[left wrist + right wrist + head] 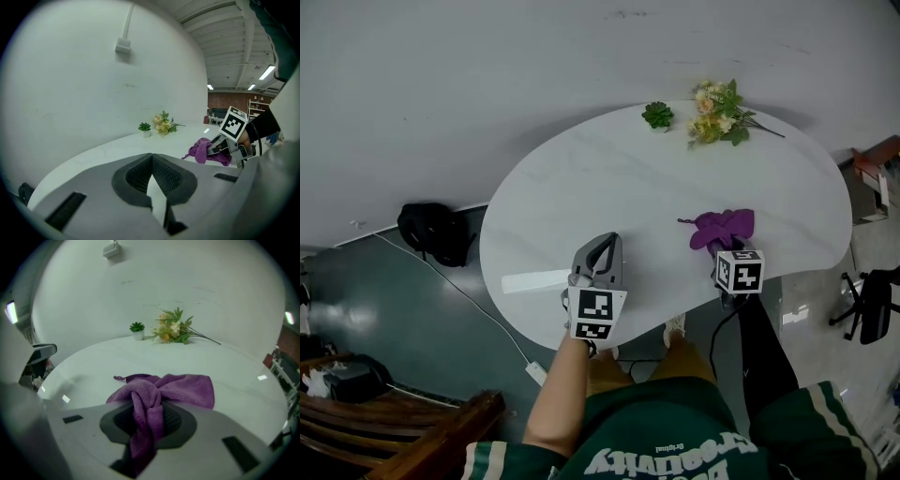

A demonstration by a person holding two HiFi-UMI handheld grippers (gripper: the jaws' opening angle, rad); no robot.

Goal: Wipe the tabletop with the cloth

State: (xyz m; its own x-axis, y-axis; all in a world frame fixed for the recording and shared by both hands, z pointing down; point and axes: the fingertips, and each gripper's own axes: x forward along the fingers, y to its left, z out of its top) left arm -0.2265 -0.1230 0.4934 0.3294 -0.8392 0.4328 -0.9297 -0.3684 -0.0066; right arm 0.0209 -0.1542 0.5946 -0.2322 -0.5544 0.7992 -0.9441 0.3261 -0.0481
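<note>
With the purple cloth (724, 228) bunched and pinched in the closed right tool (727, 251) near the desk's (628, 178) near right edge, press it flatter and sweep overlapping passes toward the flowers (719, 112), holding the left tool (609, 240), closed on nothing, clear.
</note>
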